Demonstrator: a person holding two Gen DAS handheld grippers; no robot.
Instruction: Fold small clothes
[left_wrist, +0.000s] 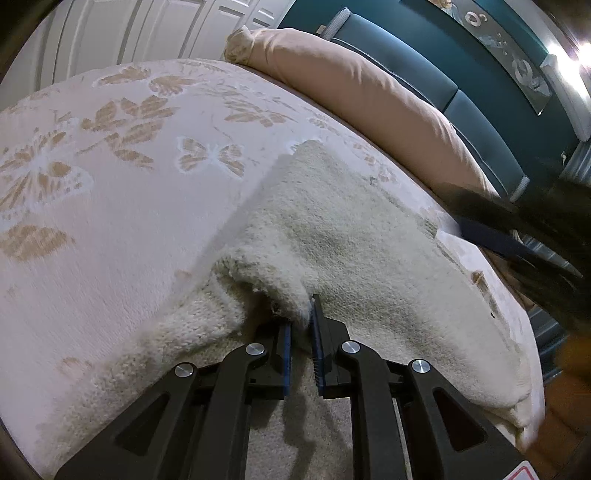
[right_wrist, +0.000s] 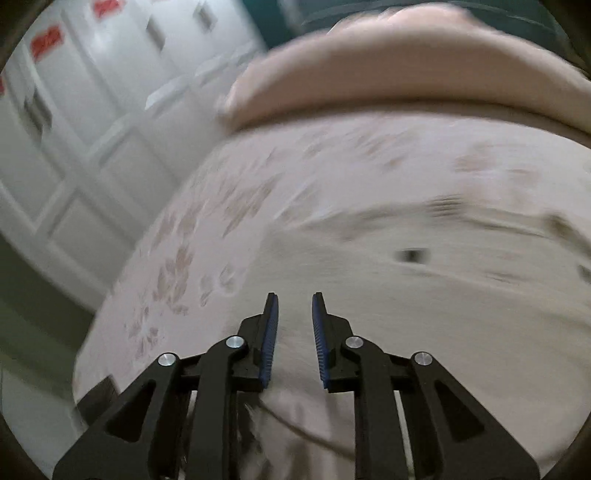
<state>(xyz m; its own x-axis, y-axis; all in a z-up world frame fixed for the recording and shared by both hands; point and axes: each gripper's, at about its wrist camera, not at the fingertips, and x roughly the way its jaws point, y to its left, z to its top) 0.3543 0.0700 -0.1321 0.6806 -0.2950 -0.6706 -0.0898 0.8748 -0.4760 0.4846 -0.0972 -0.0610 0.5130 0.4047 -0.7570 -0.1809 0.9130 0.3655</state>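
Left gripper: lower centre of the left wrist view, black arms with blue ribbed pads, jaws drawn narrow and pinching a raised fold of the cream knitted garment. Garment: fuzzy off-white knit, spread from lower left to right of that frame over the butterfly-patterned bedspread, its near edge lifted at the pinch. Right gripper: lower centre of the right wrist view, jaws parted with a clear gap, nothing between the pads; picture heavily motion-blurred. Same gripper also shows as a dark blurred shape with a blue strip at the right edge of the left wrist view, above the garment's far side. Beige pillow: upper centre, along the bedspread's far edge. Teal padded headboard: upper right. White panelled wardrobe doors: upper left
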